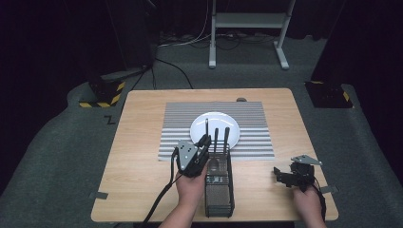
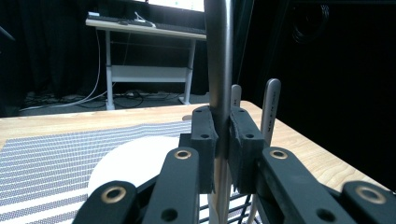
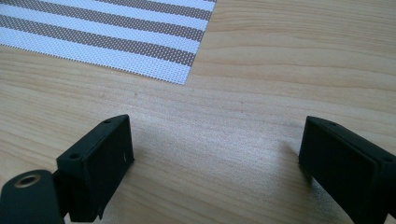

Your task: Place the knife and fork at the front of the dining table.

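Observation:
A black mesh cutlery holder stands on the wooden table near its front edge, with three utensil handles rising from it. My left gripper is shut on the leftmost, a metal utensil handle held upright and higher than the rest. The other two handles stand just to its right. Behind the holder a white plate lies on a striped placemat. At the front right my right gripper rests low over bare wood, open and holding nothing.
The placemat's near right corner lies just ahead of the right gripper. Beyond the table's far edge stand a white desk frame and cables on the grey floor. Black stands with yellow-striped bases flank the table.

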Tool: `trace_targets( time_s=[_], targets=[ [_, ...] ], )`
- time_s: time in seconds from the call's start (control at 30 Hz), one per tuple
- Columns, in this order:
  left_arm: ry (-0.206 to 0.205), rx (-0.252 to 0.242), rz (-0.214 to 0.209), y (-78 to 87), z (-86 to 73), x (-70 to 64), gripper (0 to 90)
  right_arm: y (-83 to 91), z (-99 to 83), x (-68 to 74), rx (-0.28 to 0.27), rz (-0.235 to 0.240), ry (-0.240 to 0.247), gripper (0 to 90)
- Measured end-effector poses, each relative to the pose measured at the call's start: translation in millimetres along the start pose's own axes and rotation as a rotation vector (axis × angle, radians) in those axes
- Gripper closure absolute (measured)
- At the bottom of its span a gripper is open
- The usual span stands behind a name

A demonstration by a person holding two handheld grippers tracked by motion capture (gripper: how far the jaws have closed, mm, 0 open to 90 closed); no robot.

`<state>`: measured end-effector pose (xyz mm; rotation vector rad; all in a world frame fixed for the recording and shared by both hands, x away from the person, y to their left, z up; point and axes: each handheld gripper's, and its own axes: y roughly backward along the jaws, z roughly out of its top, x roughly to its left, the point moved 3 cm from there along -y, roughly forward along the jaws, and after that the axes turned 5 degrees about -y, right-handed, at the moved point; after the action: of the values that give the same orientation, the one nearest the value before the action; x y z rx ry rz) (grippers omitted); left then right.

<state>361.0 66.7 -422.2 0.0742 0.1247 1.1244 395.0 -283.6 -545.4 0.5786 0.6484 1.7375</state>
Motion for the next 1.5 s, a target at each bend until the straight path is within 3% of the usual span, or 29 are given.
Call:
trace_targets(
  time_s=[0.33,1.03,1.23,1.5],
  targets=[
    [-0.025,-0.059,-0.016,5.7,14.8,-2.9,81.6,0.0,0.0,0.0,0.000,0.000,0.000,9.6],
    [-0.089,-0.241,-0.072,33.6,64.1,-13.6,82.0,0.0,0.0,0.0,0.000,0.000,0.000,9.7],
    [-0.087,-0.274,-0.073,42.8,79.9,-7.9,82.1,0.0,0.0,-0.1,-0.001,0.000,0.002,9.7],
    [-0.088,-0.288,-0.040,54.1,90.4,9.7,82.1,0.0,0.0,0.0,-0.001,-0.001,0.002,9.7]
  ],
)
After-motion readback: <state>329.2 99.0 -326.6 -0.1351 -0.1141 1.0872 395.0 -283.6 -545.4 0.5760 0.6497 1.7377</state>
